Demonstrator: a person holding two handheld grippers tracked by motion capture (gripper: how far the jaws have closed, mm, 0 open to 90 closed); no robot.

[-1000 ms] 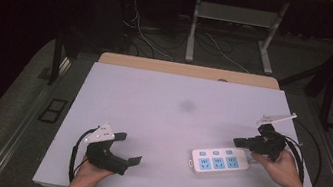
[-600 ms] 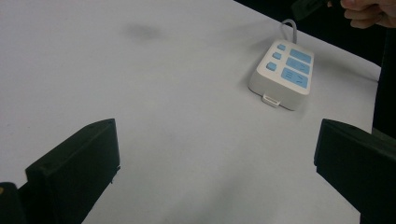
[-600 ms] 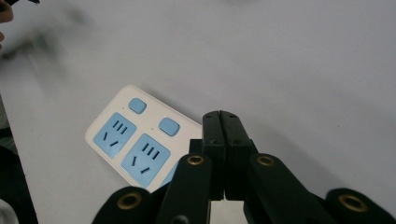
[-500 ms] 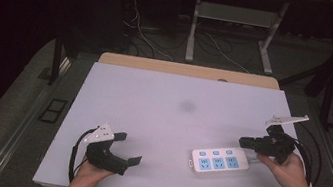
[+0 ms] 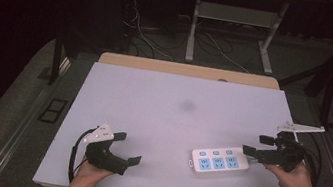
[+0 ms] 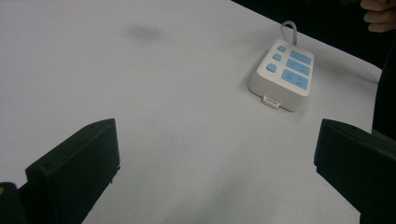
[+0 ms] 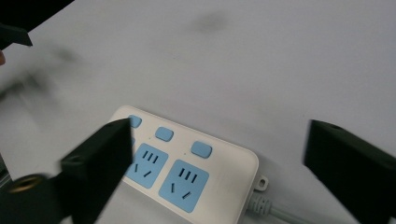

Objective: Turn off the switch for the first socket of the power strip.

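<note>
- Tabletop (image 5: 169,124) was the largest thing in the scene, a pale sheet with a wooden strip along its far edge, and most of it lay bare: the whole far half and the middle stood open, marked only by a faint grey smudge (image 5: 186,106) near the centre.
- Floor around the table was dark, with cables and a metal stand's legs beyond the far edge, well apart from the work.
- Power strip (image 5: 219,160) lay flat on the near right part of the table, white with blue sockets and three blue switches, its long side slightly angled; it sat a little in from the near edge, with open surface on its left and far sides.
- Its cord left the right end and ran toward the right gripper; in the right gripper view the cord stub showed at that end of the strip (image 7: 187,168).
- Right gripper (image 5: 258,145) was held by a hand near the table's right edge, just beside the strip's right end; its jaws were spread wide and held nothing, one jaw above the strip's switches in its own view.
- Left gripper (image 5: 128,149) sat at the near left, close to the near edge, well apart from the strip; its jaws also gaped wide and empty, with bare table between them and the strip (image 6: 282,74).
</note>
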